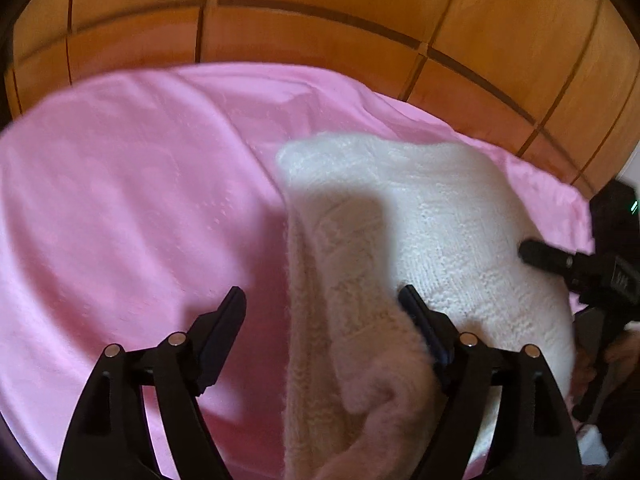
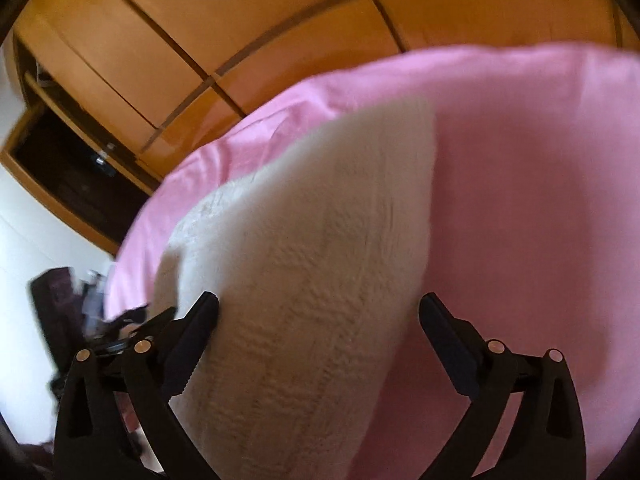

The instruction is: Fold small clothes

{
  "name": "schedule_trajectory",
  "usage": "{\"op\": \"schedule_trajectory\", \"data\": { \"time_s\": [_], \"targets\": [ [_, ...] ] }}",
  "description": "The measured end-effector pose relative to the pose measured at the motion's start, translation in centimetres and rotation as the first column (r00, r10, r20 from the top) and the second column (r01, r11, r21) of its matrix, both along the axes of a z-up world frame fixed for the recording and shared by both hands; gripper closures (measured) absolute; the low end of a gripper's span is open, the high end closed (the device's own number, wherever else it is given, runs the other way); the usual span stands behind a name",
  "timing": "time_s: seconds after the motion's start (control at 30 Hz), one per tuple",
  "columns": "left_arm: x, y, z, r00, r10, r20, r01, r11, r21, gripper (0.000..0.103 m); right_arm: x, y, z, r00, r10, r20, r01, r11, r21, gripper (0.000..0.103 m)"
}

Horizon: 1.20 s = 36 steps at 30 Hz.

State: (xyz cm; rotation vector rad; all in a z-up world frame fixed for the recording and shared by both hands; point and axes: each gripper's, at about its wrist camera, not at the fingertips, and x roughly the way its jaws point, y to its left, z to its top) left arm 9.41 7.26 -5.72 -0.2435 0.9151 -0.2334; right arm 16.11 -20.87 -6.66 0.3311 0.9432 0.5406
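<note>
On the left side of the bed lies only the pink sheet, smooth and flat, so there is room to fold on it. Behind the bed stands a wooden wardrobe with shiny doors.

Next comes the left claw. Its two fingers are spread wide apart and hold nothing. One finger is over the pink sheet. The other finger sits on the white knitted sweater, at its bunched-up near edge. I think the claw is placed there to pinch that edge, but it has not pinched yet.

The white knitted sweater lies on the pink sheet, a bit to the right of the middle. It is thick and fluffy. One side is flat and the near part is humped up in a soft lump, so the fold does not look done.

On the right is the right claw. It is open wide too, with the sweater between its fingers, and it grips nothing. In the left view one finger tip seems to press on the sweater's right side, perhaps to keep it from sliding.
</note>
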Motion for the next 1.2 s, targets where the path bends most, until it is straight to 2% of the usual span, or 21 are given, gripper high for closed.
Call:
{"op": "schedule_trajectory", "data": {
  "time_s": [0.13, 0.2, 0.27, 0.33, 0.37, 0.4, 0.43, 0.53, 0.67, 0.77, 0.9, 1.03, 1.1, 1.2],
  "targets": [
    [0.9, 1.7, -1.4, 0.999, -0.035, -0.032, 0.03, 0.988, -0.153, 0.025, 0.7, 0.4, -1.6, 0.997, 0.051, -0.057, -0.046, 0.995, 0.093, 0.006],
    [1.1, 2.2, -2.1, 0.998, -0.056, -0.042, 0.046, 0.976, -0.211, 0.027, 1.0, 1.3, -2.1, 0.995, 0.083, -0.061, -0.076, 0.992, 0.097, 0.006],
    [1.4, 2.6, -2.8, 0.995, -0.086, -0.045, 0.07, 0.957, -0.282, 0.037, 1.2, 1.9, -2.5, 0.993, 0.097, -0.063, -0.09, 0.99, 0.106, 0.009],
    [1.6, 3.0, -3.5, 0.992, -0.113, -0.053, 0.085, 0.925, -0.371, 0.056, 1.5, 2.3, -2.8, 0.992, 0.103, -0.067, -0.094, 0.989, 0.117, 0.015],
    [1.6, 3.1, -3.7, 0.991, -0.131, -0.042, 0.102, 0.907, -0.408, 0.061, 1.5, 2.5, -2.8, 0.992, 0.106, -0.064, -0.099, 0.989, 0.112, 0.017],
    [1.5, 3.0, -3.7, 0.99, -0.137, -0.031, 0.112, 0.903, -0.415, 0.065, 1.5, 2.5, -2.8, 0.992, 0.108, -0.062, -0.101, 0.989, 0.111, 0.022],
    [1.4, 2.9, -3.5, 0.989, -0.146, -0.016, 0.126, 0.902, -0.413, 0.071, 1.4, 2.6, -2.6, 0.992, 0.107, -0.061, -0.1, 0.989, 0.11, 0.033],
    [0.7, 2.0, -2.3, 0.983, -0.18, 0.034, 0.178, 0.9, -0.397, 0.075, 0.5, 2.5, -1.4, 0.995, 0.097, -0.033, -0.093, 0.99, 0.108, 0.045],
    [0.5, 0.4, -0.3, 0.973, -0.218, 0.073, 0.229, 0.883, -0.409, 0.076, -1.3, 1.8, 1.0, 0.995, 0.091, 0.03, -0.094, 0.987, 0.129, 0.05],
    [1.3, -2.8, 1.5, 0.956, -0.275, 0.101, 0.291, 0.858, -0.423, 0.076, -3.2, 0.3, 3.7, 0.993, 0.059, 0.101, -0.074, 0.986, 0.15, 0.05],
    [3.2, -10.2, 4.1, 0.908, -0.393, 0.144, 0.417, 0.818, -0.396, 0.076, -5.7, -4.4, 7.0, 0.979, -0.028, 0.201, 0.002, 0.992, 0.127, 0.05],
    [5.1, -19.5, 5.9, 0.843, -0.512, 0.165, 0.536, 0.773, -0.341, 0.076, -7.7, -11.7, 9.4, 0.952, -0.153, 0.264, 0.13, 0.986, 0.104, 0.05],
    [5.9, -24.9, 5.6, 0.808, -0.573, 0.14, 0.587, 0.756, -0.29, 0.076, -8.5, -16.1, 9.6, 0.936, -0.227, 0.271, 0.211, 0.974, 0.087, 0.05],
    [6.8, -31.8, 3.1, 0.779, -0.626, 0.037, 0.618, 0.757, -0.212, 0.076, -8.7, -21.2, 7.7, 0.921, -0.316, 0.227, 0.313, 0.948, 0.048, 0.05]
  ]
}}
